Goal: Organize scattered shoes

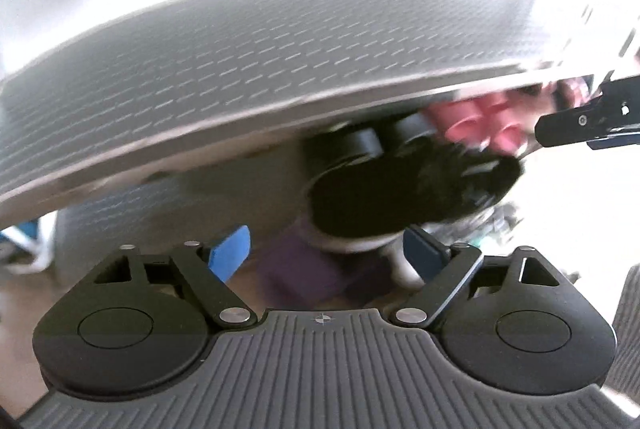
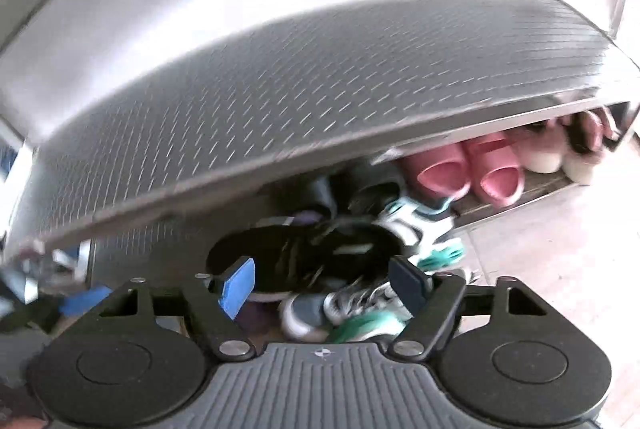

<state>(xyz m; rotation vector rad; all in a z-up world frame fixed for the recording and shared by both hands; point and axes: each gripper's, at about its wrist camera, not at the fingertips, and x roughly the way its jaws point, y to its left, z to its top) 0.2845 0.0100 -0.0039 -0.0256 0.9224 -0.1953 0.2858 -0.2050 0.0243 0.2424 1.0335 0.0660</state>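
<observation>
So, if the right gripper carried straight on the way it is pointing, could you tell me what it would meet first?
Most likely the black sneaker, lying on the heap below the shelf; it sits between the open right gripper pads in view. Blur leaves depth uncertain.

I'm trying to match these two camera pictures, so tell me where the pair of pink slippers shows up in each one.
Left wrist view: pink slippers, blurred, upper right, just under the front edge of the grey top shelf.
Right wrist view: pink slippers, right of centre, side by side on a lower shelf.
Shared landmark: the black sneaker, below and left of them in both.
</observation>
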